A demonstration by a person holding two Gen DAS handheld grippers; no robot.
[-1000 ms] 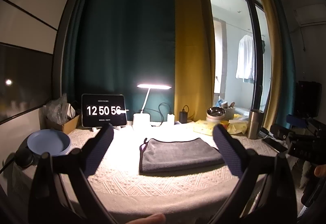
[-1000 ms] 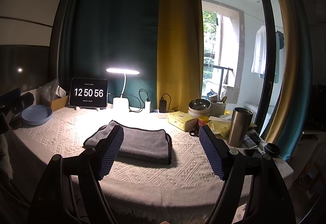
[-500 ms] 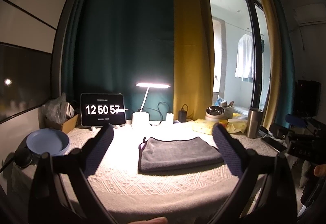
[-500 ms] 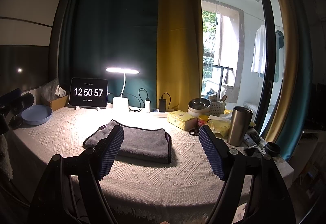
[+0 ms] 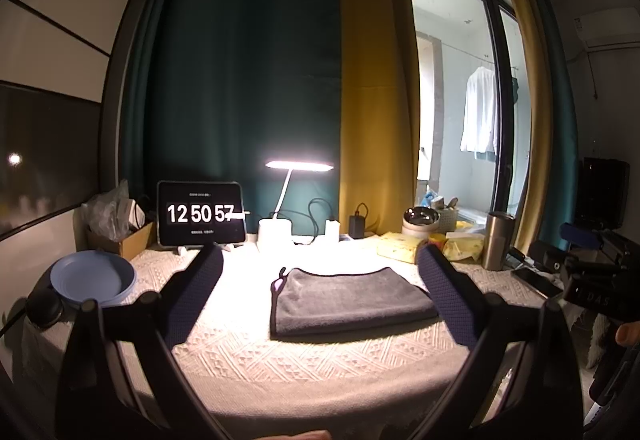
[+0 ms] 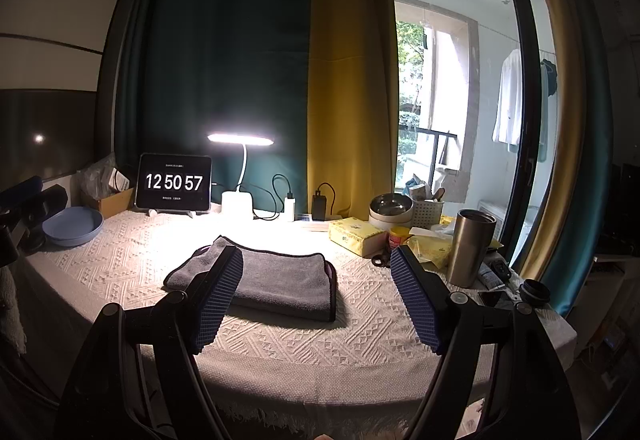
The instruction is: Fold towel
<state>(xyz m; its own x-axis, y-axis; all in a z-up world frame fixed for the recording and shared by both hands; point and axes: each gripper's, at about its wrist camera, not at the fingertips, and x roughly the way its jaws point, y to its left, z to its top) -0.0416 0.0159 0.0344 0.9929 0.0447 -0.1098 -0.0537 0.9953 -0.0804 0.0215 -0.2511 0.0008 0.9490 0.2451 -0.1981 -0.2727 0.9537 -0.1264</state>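
A dark grey towel point(image 5: 348, 298) lies folded flat in the middle of the table; it also shows in the right wrist view point(image 6: 276, 282). My left gripper point(image 5: 320, 264) is open and empty, held above the table's near edge, well short of the towel. My right gripper point(image 6: 316, 260) is open and empty too, held back from the table's near right side, with its left finger point(image 6: 218, 296) in front of the towel's left part. The right gripper's body shows at the far right of the left wrist view point(image 5: 592, 280).
The table wears a cream woven cloth point(image 6: 280, 340). At the back stand a tablet clock point(image 6: 174, 182) and a lit desk lamp point(image 6: 240, 176). A blue plate point(image 5: 94, 276) sits at the left. A steel tumbler point(image 6: 470, 248), bowls point(image 6: 390, 208) and yellow tissue packs point(image 6: 356, 236) crowd the right.
Both grippers have drawn back slightly from the table, still open. The towel has not moved. The clock went from 12:50:56 to 12:50:57.
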